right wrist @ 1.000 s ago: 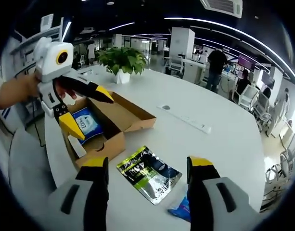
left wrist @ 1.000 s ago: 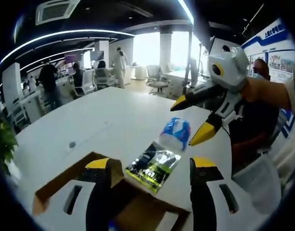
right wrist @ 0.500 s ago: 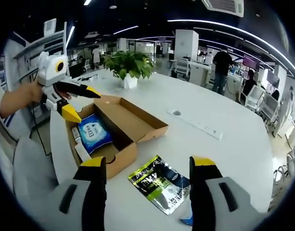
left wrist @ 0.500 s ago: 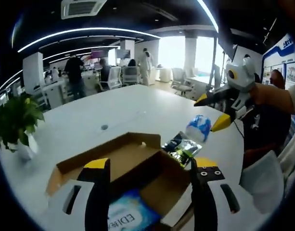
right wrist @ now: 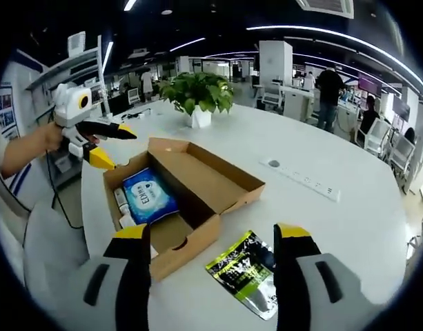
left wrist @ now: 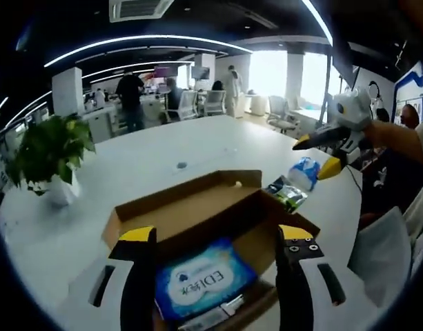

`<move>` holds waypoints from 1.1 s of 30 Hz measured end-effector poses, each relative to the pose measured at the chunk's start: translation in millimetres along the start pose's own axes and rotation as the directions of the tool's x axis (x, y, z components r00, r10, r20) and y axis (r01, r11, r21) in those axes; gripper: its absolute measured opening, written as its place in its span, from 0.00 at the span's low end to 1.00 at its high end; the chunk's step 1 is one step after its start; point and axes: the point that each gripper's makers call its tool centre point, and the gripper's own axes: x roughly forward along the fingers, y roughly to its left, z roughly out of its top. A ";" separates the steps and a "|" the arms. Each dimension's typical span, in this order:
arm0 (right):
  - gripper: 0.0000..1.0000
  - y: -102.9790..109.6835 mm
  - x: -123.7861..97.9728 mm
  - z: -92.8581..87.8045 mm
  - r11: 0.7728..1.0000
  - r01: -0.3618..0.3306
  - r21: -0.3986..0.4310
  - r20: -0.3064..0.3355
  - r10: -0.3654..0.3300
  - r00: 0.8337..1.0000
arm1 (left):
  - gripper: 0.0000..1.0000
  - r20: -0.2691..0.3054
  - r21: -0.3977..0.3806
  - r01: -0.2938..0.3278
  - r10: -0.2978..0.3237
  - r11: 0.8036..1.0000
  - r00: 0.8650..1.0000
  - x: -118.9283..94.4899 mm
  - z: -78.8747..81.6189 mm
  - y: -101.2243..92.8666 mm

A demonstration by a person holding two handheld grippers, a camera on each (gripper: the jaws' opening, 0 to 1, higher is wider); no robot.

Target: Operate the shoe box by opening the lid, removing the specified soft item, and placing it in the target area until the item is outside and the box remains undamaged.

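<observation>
An open cardboard shoe box (left wrist: 197,207) (right wrist: 197,238) lies on the white table, its lid folded flat to the far side. Inside lies a soft blue pack (left wrist: 201,279) (right wrist: 148,196) with a small white item beside it. My left gripper (left wrist: 217,234) hovers open just over the box's near edge, and from the right gripper view it (right wrist: 114,147) hangs open at the box's left end. My right gripper (right wrist: 211,231) is open above the table near a green-black pouch (right wrist: 247,272) (left wrist: 286,193). It (left wrist: 316,157) is also open beyond a small blue-white pack (left wrist: 304,172).
A potted plant (right wrist: 197,93) (left wrist: 49,148) stands on the table behind the box. A white power strip (right wrist: 301,179) lies further along. The round table edge runs close to the box. People and office chairs are in the background.
Both views have shifted. The left gripper has come over the box, so the blue pack now lies between its jaws. The right gripper drew back from the pouch. Both stay open.
</observation>
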 end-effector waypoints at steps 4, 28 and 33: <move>0.67 8.0 9.7 -1.9 1.000 -0.020 0.007 -0.008 0.020 1.000 | 0.70 -0.024 -0.026 -0.026 0.025 0.999 0.999 -9.5 -16.6 10.2; 0.53 59.9 72.8 -17.4 0.989 -0.124 0.086 -0.071 0.131 0.989 | 0.52 -0.173 -0.136 -0.209 0.184 0.968 0.967 -46.7 -100.6 58.0; 0.50 70.6 87.7 -23.8 0.986 -0.140 0.089 -0.089 0.148 0.985 | 0.39 -0.205 -0.202 -0.254 0.213 0.946 0.955 -51.3 -114.1 65.2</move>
